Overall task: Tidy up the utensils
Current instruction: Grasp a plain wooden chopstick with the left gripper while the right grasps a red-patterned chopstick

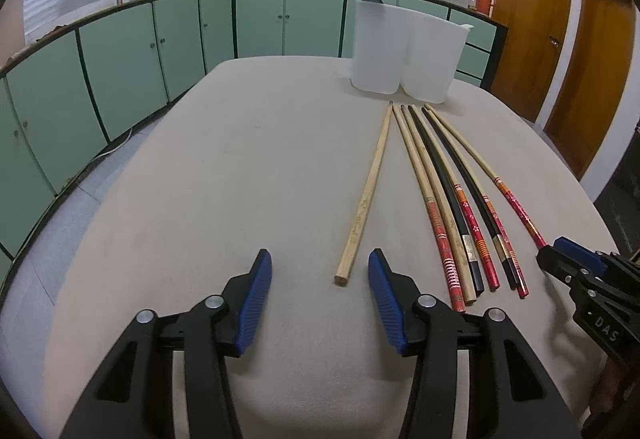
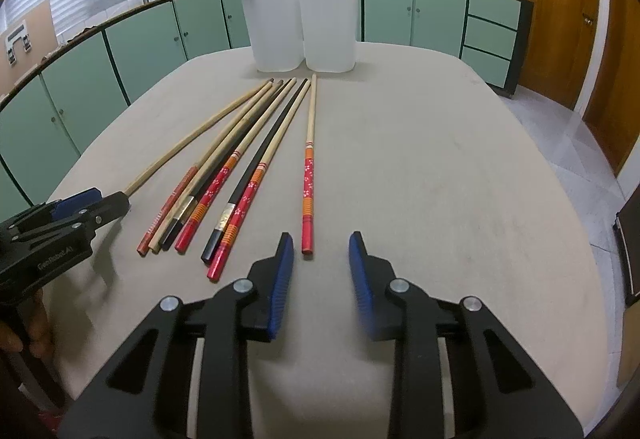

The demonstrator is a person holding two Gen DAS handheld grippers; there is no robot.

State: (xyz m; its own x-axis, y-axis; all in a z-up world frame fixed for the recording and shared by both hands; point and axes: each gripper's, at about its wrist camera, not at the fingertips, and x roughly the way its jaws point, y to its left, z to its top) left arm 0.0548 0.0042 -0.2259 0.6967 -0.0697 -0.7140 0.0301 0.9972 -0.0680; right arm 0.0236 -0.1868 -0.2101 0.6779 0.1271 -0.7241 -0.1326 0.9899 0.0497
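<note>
Chopsticks (image 1: pixel 448 199) lay fanned on the worktop (image 1: pixel 240 159), tips toward the two white tubs (image 1: pixel 408 47) at its far edge, presumably so each could be lifted by its thick end and dropped in upright. You held your left claw (image 1: pixel 320 271) spread, low over the worktop beside the butt of the plain wooden stick (image 1: pixel 366 195) lying apart from the rest. Your right claw (image 2: pixel 321 253) was spread too, gripping nothing, close to the end of the red-patterned stick (image 2: pixel 309 167) at the other edge of the fan.
</note>
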